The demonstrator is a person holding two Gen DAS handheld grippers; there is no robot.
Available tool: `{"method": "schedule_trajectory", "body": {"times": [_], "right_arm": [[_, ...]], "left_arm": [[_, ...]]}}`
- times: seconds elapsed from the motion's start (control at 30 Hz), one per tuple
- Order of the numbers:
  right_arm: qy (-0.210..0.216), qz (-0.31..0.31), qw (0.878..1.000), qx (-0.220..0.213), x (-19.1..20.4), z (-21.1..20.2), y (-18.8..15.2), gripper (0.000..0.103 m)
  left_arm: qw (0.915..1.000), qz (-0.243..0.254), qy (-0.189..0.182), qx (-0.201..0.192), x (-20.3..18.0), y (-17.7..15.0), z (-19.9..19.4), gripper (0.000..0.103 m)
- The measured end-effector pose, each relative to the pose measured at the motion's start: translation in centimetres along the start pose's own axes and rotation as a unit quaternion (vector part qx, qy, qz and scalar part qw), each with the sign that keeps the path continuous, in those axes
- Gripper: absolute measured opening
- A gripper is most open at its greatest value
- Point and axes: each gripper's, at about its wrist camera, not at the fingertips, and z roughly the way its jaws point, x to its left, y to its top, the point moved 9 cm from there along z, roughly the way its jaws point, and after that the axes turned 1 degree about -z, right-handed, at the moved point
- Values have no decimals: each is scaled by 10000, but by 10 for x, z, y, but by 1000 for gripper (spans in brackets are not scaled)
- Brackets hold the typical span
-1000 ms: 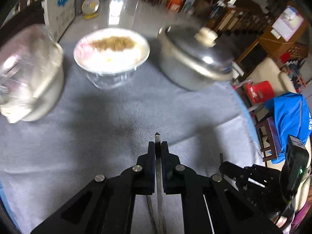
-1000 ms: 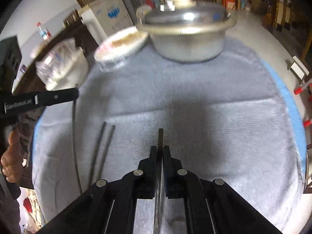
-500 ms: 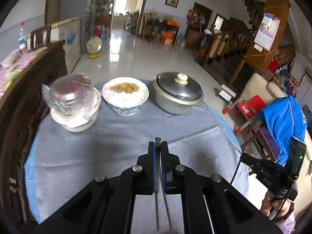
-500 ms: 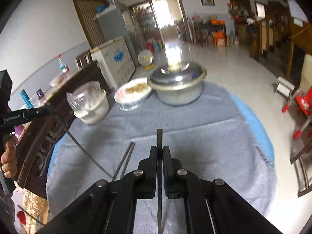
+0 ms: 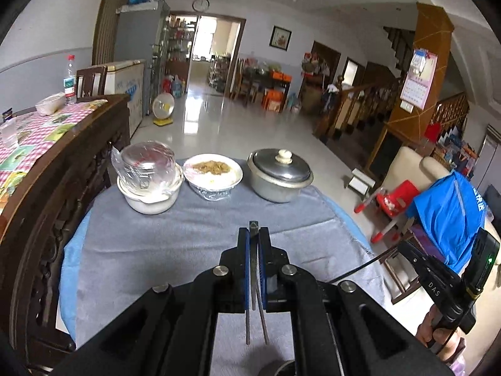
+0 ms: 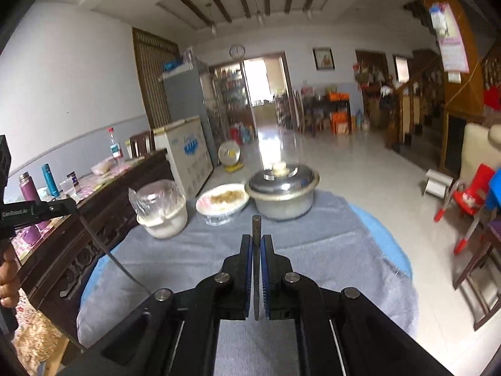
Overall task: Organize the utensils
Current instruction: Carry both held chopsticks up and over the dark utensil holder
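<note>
Chopsticks are what both of my tools have hold of. My left tool is closed tight, its blue pads clamped on a pair of dark chopsticks: one blunt end pokes out just past the fingertips, and the two thin ends splay apart below the jaws, toward the camera. My right tool is closed just as tight on a single dark chopstick, which runs straight up between the pads and stands out beyond the fingertips. In the right wrist view my left tool shows at the left edge with its chopsticks slanting down from it, above the near edge of the tabletop. In the left wrist view my right tool shows at the right edge, its thin stick reaching in over the cloth's edge.

Both tools hang above the round tabletop, which is covered by a grey cloth; neither touches it. At the far side stand three dishes in a row, well apart from my tools: a white pot wrapped in clear plastic on the left, a foil bowl of food in the middle, and a lidded metal pot on the right. A dark carved wooden sideboard stands beside the tabletop on the left.
</note>
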Motion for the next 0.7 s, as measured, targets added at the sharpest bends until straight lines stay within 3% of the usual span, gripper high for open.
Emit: {"method": "schedule_trajectory", "body": {"times": [0.37, 0.7], "right_arm": [[-5, -378, 9978, -541, 37, -57, 22, 6], [273, -536, 9937, -951, 66, -99, 41, 6]], "left_arm": [[9985, -193, -204, -471, -9, -8, -60, 5], [9960, -43, -367, -808, -26, -9, -107, 5]]}}
